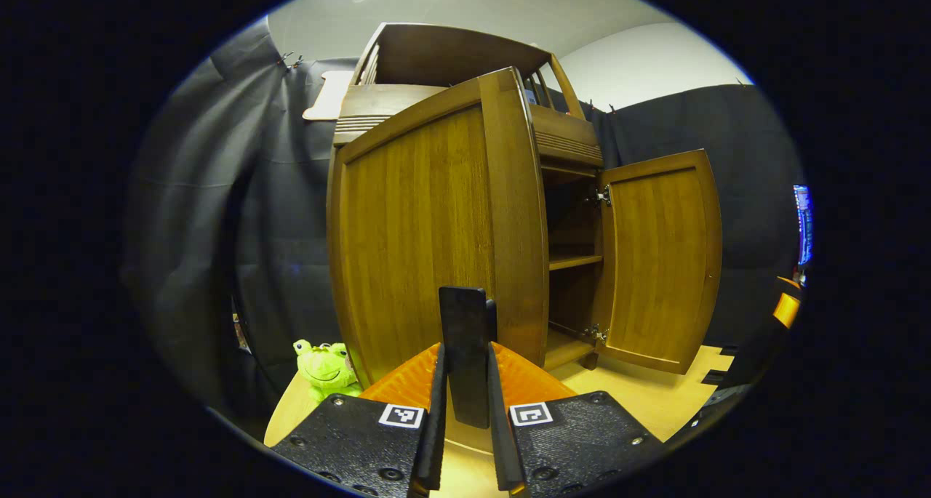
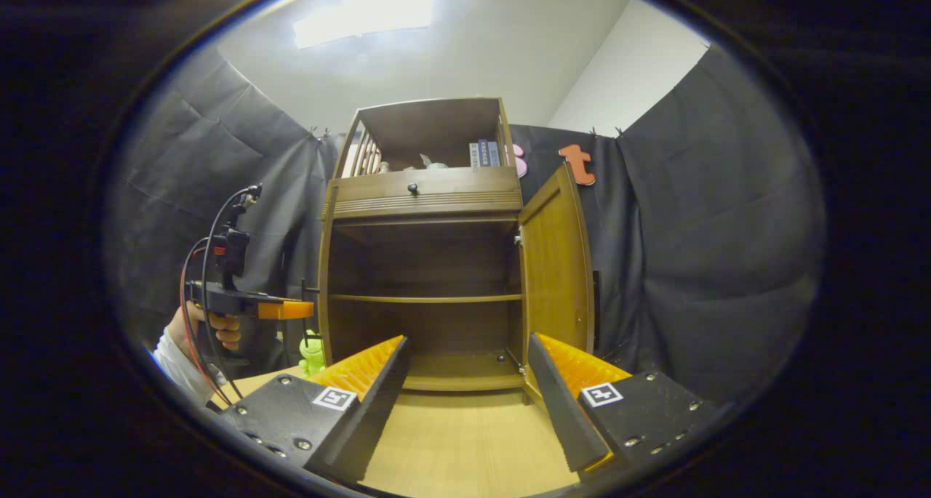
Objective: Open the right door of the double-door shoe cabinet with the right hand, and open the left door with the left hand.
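Shoe cabinet [image 2: 425, 265] with both doors swung out, seen from my two grippers. My left gripper [image 1: 465, 411] is pinched nearly closed on a flat dark handle [image 1: 465, 338] that stands upright between its fingers [image 1: 435, 425]; the handle belongs to the left door [image 1: 429, 243], which rises just behind it. I judge the grip is kept so that the door follows my hand along its arc and does not swing back. The door panel stands at an angle to the cabinet front, so its free edge faces the camera and the shelves [image 1: 574, 262] show past it. Farther off, the right door [image 1: 658, 262] hangs on its hinges, turned well out. A green plush frog [image 1: 327, 367] sits on the floor [image 1: 654, 396] near the cabinet's left foot.

My right gripper [image 2: 465, 389] is spread wide and holds nothing; it hangs low in front of the cabinet, well apart from it, pointed at the open interior. I take this to mean its door is done and the hand has let go. In the right gripper view the right door [image 2: 556, 265] stands edge-on to the right of the shelves, and my left hand [image 2: 218, 331] shows at far left, held level at about mid-shelf height, forearm reaching forward, gripper aimed toward the cabinet's left side.
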### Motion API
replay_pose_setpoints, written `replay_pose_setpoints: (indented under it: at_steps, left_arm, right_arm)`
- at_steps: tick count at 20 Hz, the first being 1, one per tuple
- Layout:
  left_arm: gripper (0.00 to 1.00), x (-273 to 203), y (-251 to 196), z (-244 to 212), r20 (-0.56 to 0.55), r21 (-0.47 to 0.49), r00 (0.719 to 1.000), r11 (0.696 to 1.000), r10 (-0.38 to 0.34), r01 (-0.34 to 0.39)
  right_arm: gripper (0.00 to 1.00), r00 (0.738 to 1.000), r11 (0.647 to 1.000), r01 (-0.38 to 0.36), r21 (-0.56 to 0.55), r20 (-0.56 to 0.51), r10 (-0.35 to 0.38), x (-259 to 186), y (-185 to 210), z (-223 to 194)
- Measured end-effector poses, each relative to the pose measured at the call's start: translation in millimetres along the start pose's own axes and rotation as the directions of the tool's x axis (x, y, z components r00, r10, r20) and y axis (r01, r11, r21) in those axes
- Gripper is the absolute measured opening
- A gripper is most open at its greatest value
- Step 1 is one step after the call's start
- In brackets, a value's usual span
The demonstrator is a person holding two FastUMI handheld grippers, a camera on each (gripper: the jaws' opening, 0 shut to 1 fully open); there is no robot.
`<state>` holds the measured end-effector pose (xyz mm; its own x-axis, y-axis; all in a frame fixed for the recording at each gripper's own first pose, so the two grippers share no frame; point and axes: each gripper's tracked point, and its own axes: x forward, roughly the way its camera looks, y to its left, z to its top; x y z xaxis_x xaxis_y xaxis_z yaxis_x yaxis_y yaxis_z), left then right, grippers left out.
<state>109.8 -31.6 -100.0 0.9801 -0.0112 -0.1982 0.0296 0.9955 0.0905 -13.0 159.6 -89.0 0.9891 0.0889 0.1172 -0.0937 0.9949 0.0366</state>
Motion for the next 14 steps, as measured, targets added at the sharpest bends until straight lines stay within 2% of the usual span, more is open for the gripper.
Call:
replay_pose_setpoints:
  at_steps: [4, 6, 11, 14]
  left_arm:
    - [0.29, -2.3, 6.6, -1.0, 0.004, 0.013, 1.000, 0.999, 0.031, -0.031]
    - [0.29, -2.7, 11.0, -1.5, 0.004, 0.016, 0.999, 0.999, 0.044, -0.044]
    - [0.29, -8.5, 9.6, -9.7, -0.024, -0.012, 0.998, 0.999, 0.050, -0.050]
    - [0.28, -11.4, 16.5, -13.6, -0.037, -0.019, 0.996, 0.996, 0.081, -0.082]
  right_arm:
    - [0.96, 1.000, 0.999, -0.027, -0.016, -0.004, 0.027, -0.5, 10.4, -1.1]
    - [0.94, 1.000, 0.999, -0.015, -0.030, 0.002, 0.016, -1.4, 7.3, 1.3]
    - [0.94, 1.000, 0.998, 0.003, -0.055, 0.004, -0.003, -1.2, 5.6, 0.3]
    - [0.94, 1.000, 0.998, 0.004, -0.060, 0.001, -0.003, -0.1, 6.1, -0.4]
